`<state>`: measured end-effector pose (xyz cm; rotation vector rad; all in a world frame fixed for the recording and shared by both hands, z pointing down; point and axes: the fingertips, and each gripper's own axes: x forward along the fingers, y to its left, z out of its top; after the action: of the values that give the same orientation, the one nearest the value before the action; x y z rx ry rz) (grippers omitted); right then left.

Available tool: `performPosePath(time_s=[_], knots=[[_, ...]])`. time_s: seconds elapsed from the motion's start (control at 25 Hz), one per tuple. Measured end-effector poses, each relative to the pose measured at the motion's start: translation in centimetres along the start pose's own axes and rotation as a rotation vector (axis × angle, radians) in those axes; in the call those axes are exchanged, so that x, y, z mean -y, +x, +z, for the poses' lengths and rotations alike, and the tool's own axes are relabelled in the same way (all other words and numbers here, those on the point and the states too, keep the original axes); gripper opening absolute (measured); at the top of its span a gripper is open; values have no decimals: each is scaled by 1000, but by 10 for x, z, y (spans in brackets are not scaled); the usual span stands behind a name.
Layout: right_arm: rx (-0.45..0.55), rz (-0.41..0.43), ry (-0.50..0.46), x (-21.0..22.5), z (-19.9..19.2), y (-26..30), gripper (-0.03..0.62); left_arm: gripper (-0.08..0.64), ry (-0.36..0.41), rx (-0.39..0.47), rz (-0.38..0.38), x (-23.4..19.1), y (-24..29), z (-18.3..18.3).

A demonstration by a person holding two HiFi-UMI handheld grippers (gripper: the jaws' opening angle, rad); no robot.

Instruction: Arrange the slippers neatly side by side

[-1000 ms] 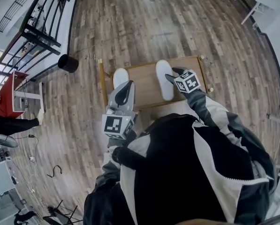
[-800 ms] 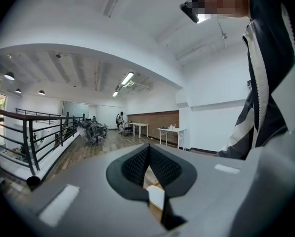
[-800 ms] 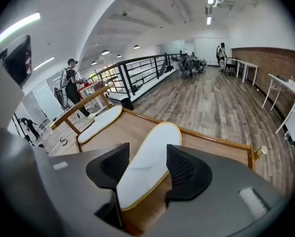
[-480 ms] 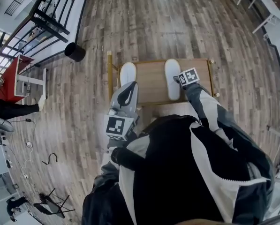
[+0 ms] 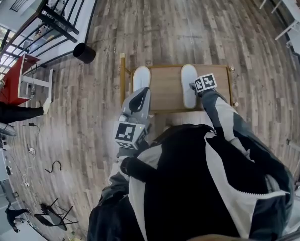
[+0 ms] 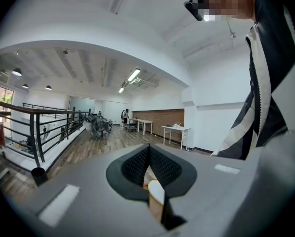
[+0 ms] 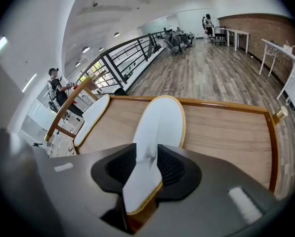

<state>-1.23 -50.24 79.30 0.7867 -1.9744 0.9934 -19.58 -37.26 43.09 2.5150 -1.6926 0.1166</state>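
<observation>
Right gripper pinching heel of right slipper; left gripper idle, pressed together.

The right gripper [image 7: 147,164] points steeply down at the wooden table [image 7: 221,132]. Its jaws have just been closing, and the pads now press on the heel end of the right slipper [image 7: 162,122]. That slipper is white with a tan sole edge; its toe lies on the tabletop, pointing away from the person. The left slipper [image 7: 91,118] lies flat at the table's left edge, toe the same way, well apart from the right one, with bare wood between them. The left gripper [image 6: 148,164] is held about level at the near left of the table, close to the left slipper's heel but not touching it. Its jaws are pressed together with nothing between them.
</observation>
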Motion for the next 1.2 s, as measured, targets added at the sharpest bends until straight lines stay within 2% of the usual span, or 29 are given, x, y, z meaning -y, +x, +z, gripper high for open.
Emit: performPosePath(time_s=[0.04,0.08,0.12,0.32,0.44,0.68,0.92,1.04,1.2], knots=[[-4,2,-4,-1,-1,1,110,14,-2,-1,0,0,1,-1],[-3,1,-4,-1,-1,1,37,14,-3,-2,0,0,1,-1],[4,-2,-4,-2,-1,0,25,14,-2,-2,-1,0,2,-1],[49,24,2,-9,7,-6,21,14,-8,-15,-20,1,8,-2],[121,35,-62,-24,22,-25,23,14,-18,-18,-28,2,13,-4],[370,108,-214,-81,84,-101,23,14,-39,-11,-43,-2,29,-5],[632,165,-371,-141,114,-207,23,14,-46,8,-68,4,42,-1],[732,166,-467,-166,103,-247,23,14,-44,23,-78,8,43,2],[760,167,-504,-177,70,-271,23,14,-51,35,-101,18,42,-2]])
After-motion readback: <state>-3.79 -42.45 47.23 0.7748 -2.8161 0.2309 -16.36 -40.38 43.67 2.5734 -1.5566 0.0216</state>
